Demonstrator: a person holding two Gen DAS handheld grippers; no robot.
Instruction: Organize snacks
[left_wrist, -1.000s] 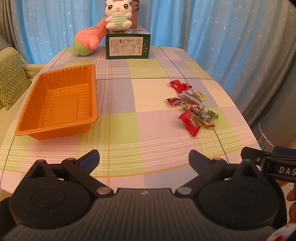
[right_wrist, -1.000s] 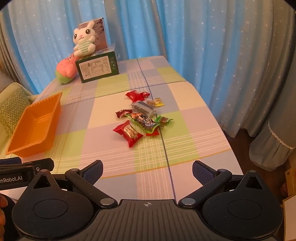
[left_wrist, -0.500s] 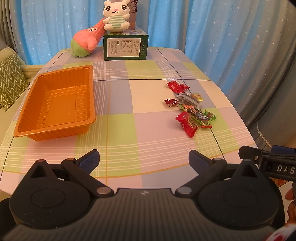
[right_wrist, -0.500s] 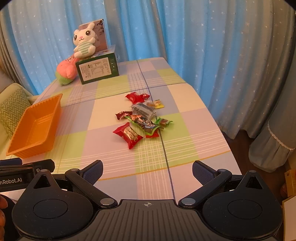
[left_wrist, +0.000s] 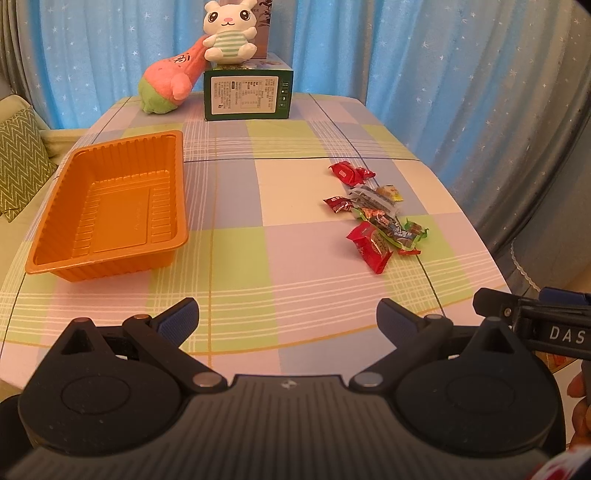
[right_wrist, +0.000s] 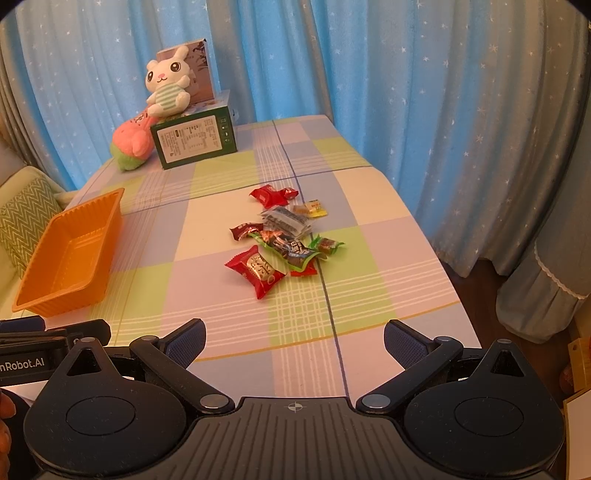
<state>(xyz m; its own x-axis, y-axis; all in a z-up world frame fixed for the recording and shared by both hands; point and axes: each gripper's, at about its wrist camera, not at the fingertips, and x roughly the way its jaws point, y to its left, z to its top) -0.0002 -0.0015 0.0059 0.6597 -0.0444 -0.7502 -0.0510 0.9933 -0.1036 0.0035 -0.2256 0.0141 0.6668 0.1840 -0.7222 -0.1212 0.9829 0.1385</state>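
Left wrist view from the near edge of the worktop (left_wrist: 236, 236), raised, facing across it toward the curtains (left_wrist: 110, 55), right wrist view alongside to its right, angled slightly leftward, both well back from, and sharing, orange tray (left_wrist: 107, 206), snack pile (right_wrist: 284, 240), green box (right_wrist: 195, 138).

Wrapped snacks (right_wrist: 284, 236) lie clustered, well apart from empty orange tray (right_wrist: 70, 254).

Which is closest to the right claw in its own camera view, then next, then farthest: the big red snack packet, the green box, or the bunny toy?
1. Big red snack packet, just ahead of the right claw, mid-table.
2. Green box, far end, left.
3. Bunny toy, sitting atop that box.
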